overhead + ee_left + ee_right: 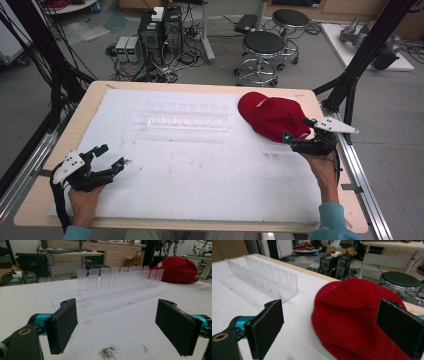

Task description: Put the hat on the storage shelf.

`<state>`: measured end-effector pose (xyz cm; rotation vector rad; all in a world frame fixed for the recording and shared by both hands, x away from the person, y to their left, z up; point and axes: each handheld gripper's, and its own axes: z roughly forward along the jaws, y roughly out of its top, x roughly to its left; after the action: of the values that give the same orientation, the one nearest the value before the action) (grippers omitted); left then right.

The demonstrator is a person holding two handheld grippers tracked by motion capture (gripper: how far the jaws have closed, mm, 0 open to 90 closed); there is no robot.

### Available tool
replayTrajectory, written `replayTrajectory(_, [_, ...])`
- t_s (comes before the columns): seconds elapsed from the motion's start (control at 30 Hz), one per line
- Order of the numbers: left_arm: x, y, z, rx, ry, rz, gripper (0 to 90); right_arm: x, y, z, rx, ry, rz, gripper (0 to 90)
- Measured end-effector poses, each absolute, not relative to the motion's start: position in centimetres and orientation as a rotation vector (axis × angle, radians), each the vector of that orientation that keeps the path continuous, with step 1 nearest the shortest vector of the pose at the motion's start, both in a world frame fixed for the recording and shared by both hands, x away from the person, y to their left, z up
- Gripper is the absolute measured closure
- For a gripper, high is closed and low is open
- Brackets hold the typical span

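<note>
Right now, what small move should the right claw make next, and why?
Probably ease the right claw forward and close on the red fabric cap: its jaws stand open around the cap's near edge, gripping nothing yet.

Table point(42, 192): light wood top, rounded corners, bare wood showing as a border. White sheet point(200, 170) lies flat over nearly all of it, with scuffs and a dark smudge near its front left. On the sheet, toward the far edge: clear rack point(186, 116) with upright dividers, lengthwise. Just right of the rack: red cap point(272, 115), resting on the sheet, near its far right corner.
</note>
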<state>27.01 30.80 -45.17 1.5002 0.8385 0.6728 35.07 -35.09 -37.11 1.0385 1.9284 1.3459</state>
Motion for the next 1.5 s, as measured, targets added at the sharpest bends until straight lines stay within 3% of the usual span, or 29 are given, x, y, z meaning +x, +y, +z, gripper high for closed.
replayTrajectory(0.5, [27.0, 30.7, -45.2, 1.501, 0.835, 0.681, 18.1, 42.1, -37.3, -34.3, 1.010, 2.117, 1.112, 6.7])
replayTrajectory(1.23, [26.9, 30.7, -45.2, 1.504, 0.833, 0.685, 18.2, 45.6, -37.4, -39.4, 1.226, 2.256, 0.977, 6.9])
replayTrajectory(1.5, [26.9, 30.7, -45.2, 1.505, 0.834, 0.684, 18.2, 46.1, -37.4, -40.1, 1.265, 2.279, 0.977, 27.5])
